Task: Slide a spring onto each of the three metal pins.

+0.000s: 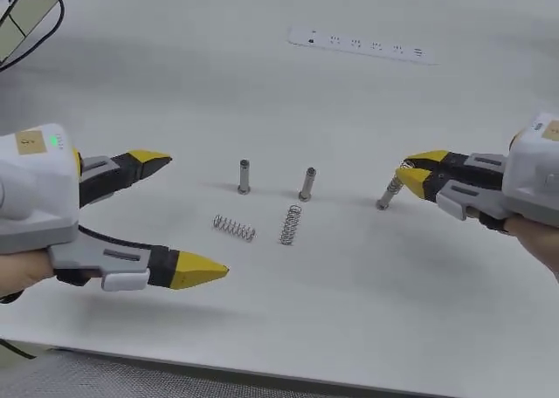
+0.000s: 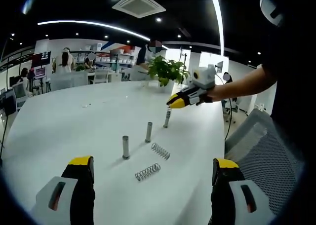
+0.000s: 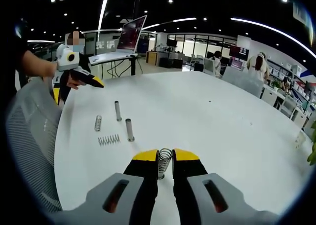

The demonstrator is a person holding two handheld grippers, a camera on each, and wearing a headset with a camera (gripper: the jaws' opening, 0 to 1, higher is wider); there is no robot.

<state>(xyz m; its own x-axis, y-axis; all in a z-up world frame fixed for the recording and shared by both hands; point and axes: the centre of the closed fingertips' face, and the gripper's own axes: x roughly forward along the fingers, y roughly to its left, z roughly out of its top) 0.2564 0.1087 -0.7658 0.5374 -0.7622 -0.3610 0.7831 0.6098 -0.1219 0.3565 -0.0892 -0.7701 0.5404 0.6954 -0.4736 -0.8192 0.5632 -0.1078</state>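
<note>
White bench [image 1: 367, 311], bare along its near edge. At its middle an upright pin [image 1: 244, 176] and a second upright pin [image 1: 307, 184] stand near each other, a clear gap between. Just in front lie a left spring [image 1: 234, 228] and a right spring [image 1: 291, 224]. The right gripper [image 1: 407, 173], pinched on a held spring [image 3: 165, 157], blocks the leaning pin [image 1: 383, 202] from the right. The left gripper [image 1: 194, 215], jaws spread wide, hovers left of the cluster, bare bench between.

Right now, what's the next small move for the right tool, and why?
Probably ease the spring down the leaning pin, then open. The right tool is shut on that spring near the pin's top, so it seems only partly on. Two more springs lie loose beside two bare pins.
</note>
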